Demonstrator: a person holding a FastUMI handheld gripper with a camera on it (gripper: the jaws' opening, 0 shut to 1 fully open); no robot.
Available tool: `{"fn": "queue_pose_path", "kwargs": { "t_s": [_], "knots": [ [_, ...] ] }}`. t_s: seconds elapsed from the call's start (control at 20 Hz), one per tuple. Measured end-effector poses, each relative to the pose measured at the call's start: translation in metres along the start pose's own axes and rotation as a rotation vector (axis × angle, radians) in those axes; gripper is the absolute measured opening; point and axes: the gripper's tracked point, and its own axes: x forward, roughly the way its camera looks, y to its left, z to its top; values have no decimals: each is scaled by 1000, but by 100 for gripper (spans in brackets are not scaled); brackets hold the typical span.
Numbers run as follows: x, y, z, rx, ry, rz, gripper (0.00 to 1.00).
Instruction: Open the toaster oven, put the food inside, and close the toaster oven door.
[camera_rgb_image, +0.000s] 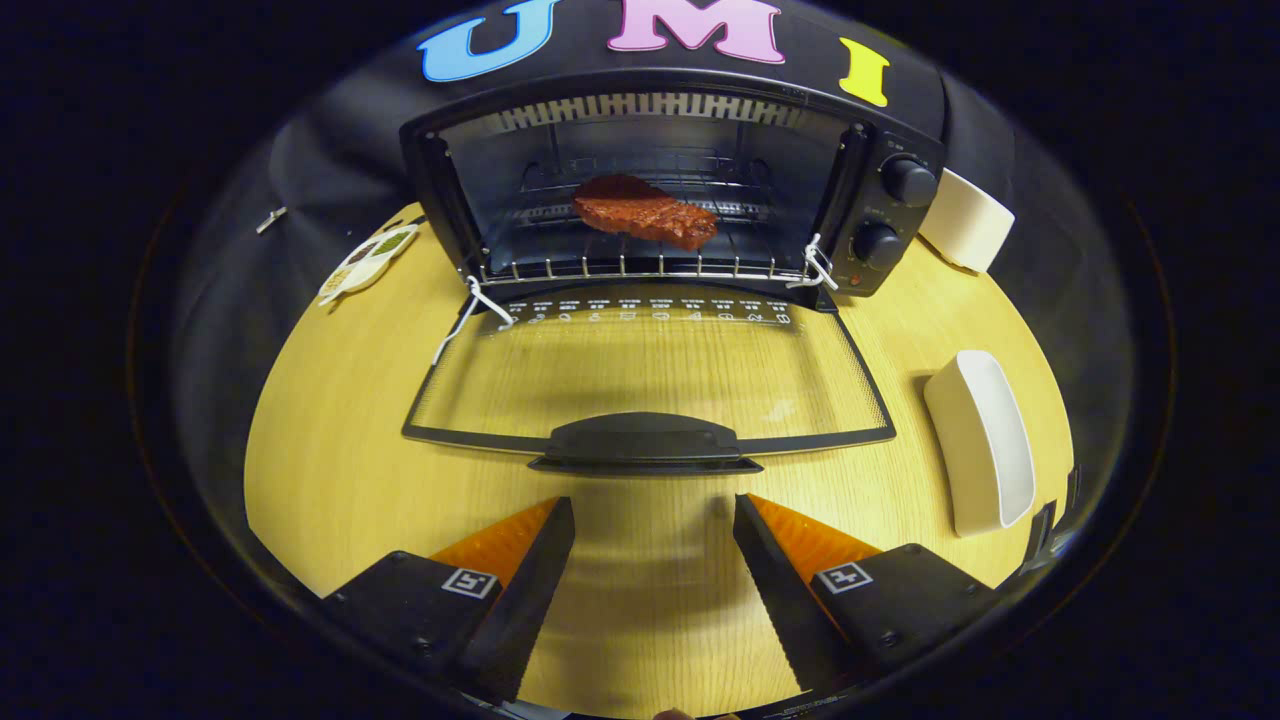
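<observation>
while the toaster oven (660, 180) stands at the far side of the wooden counter (330, 470), its glass door (650, 375) lies folded all the way down, flat and close over the wood, so that the grain shows through the pane; the door's dark handle (645, 442) sits at the near edge of the pane, just ahead of the tongs (655, 520); the tongs are spread wide with nothing between the fingers (530, 580), only bare counter showing in the gap, and neither finger touches the handle or the door; inside the open oven the food, a reddish-brown slab of meat (645, 212), rests on the wire rack (640, 262), lying a little crosswise near the middle of the rack and well beyond the fingers; two small wire hooks join the rack's front corners to the door's hinged end, one on each side; on the oven's right front panel sit two round knobs (895, 212), one above the other; just behind and to the right of the oven stands a white container (968, 220), close to the oven's side; another white dish (982, 440), long and narrow, lies on the counter to the right of the open door, apart from it; to the left of the oven, near the counter's far edge, a small flat tray (365, 263) with coloured patches lies on the wood.
</observation>
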Motion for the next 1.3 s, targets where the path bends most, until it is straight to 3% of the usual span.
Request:
{"fn": "queue_pose_path", "kwargs": {
  "t_s": [0.15, 0.65, 0.9, 1.3],
  "knots": [
    [12, 1, 5, 47, -25, -14, 100],
    [-9, 7, 20, 22, -82, 18, 99],
    [-38, 9, 52, 35, -156, 64, 99],
    [-66, 10, 141, 59, -334, 105, 98]
  ]
}}
